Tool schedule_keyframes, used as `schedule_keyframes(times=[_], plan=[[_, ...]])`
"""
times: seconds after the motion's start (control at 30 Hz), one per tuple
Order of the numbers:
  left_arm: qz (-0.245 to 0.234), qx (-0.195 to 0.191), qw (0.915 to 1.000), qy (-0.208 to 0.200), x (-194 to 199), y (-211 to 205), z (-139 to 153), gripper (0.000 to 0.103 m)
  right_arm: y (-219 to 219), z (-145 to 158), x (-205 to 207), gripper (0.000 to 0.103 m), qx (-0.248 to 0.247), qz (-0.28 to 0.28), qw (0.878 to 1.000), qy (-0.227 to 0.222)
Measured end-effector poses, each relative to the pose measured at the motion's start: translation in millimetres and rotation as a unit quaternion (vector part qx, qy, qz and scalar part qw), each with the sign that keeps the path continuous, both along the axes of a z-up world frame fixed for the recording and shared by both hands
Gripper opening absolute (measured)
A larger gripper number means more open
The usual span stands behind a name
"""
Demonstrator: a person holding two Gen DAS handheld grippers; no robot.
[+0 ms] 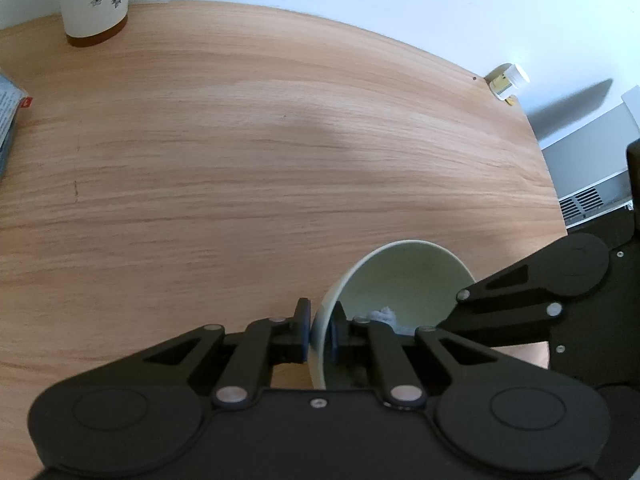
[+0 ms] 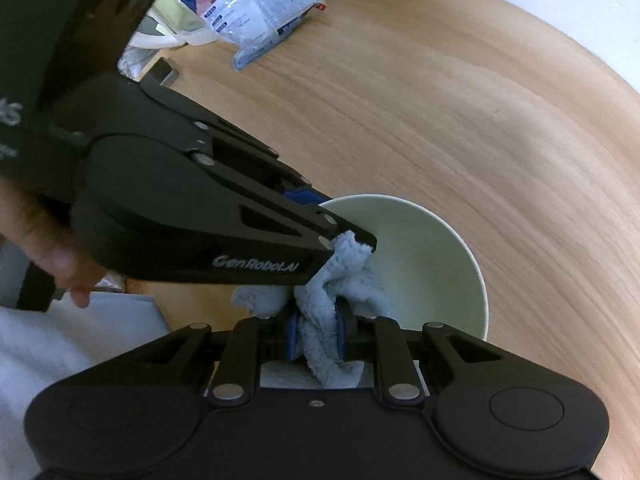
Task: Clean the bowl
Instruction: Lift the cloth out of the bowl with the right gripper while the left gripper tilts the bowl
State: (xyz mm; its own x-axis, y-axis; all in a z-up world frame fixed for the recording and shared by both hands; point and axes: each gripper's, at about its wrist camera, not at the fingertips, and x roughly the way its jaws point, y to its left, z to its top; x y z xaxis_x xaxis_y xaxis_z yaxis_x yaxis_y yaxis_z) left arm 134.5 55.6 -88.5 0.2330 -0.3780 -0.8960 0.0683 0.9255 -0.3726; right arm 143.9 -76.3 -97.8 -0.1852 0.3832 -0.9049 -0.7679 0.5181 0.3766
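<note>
My left gripper and right gripper are matte black, with flat linkage arms, round hubs, silver rivets and blue pads. The left one carries white "GenRobot.AI" lettering. I wear white clothing.

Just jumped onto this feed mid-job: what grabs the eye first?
The pale green round bowl on the wooden table, its rim pinched by the left gripper. Beside it, the right gripper clamps a fluffy light-blue cloth that spills into the bowl.
</note>
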Motion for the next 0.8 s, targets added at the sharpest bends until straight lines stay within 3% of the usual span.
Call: schedule_keyframes(times=[0.33, 0.5, 0.6, 0.67, 0.8], plan=[[-0.008, -0.003, 0.9999, 0.007, -1, 0, -4, 0.008, 4, -3, -12, 0.02, -0.05, 0.033, 0.996, -0.067], [0.0, -0.013, 0.9998, 0.014, -1, 4, -5, 0.01, -2, 9, -13, 0.021, -0.052, 0.005, 0.995, -0.083], [-0.002, -0.015, 0.9998, 0.012, -3, 7, -5, 0.018, -15, 23, -13, 0.022, -0.04, -0.024, 0.995, -0.092], [-0.004, -0.004, 1.0, 0.002, -4, 6, -3, 0.038, -21, 28, -13, 0.022, -0.033, -0.037, 0.994, -0.093], [-0.02, 0.02, 0.9994, -0.021, -6, 3, 0, 0.043, -31, 40, -19, 0.019, -0.013, -0.058, 0.993, -0.101]])
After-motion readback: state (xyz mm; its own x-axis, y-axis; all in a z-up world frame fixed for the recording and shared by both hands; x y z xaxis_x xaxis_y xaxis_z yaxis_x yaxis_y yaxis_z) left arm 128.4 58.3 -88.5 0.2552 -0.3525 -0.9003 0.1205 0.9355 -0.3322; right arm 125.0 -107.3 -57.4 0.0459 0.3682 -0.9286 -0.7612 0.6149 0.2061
